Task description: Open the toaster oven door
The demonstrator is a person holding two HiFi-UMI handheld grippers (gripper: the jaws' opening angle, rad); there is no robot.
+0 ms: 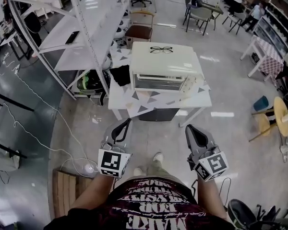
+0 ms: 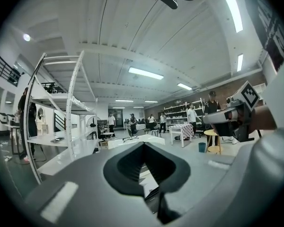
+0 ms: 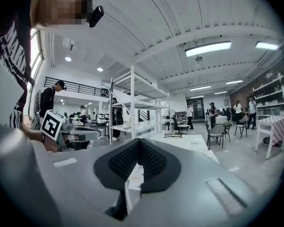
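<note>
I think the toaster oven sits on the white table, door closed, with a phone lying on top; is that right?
Not quite: a pair of glasses, not a phone, lies on top of the toaster oven, as the head view shows. The oven does sit on the white table with its door closed.

A pair of dark-framed glasses (image 1: 161, 49) lay at upper centre of the head view. Below them stood a white counter (image 1: 134, 102) patterned with grey triangles, a black cloth (image 1: 120, 74) at its left end. A white shelving rack (image 1: 86, 28) filled the upper left, with a dark phone (image 1: 72, 37) on one shelf. A wooden chair (image 1: 140, 30) stood behind the counter. At right were wooden stools (image 1: 273, 116) and a teal bin (image 1: 260, 103). A wooden pallet (image 1: 67, 190) lay at lower left.
</note>
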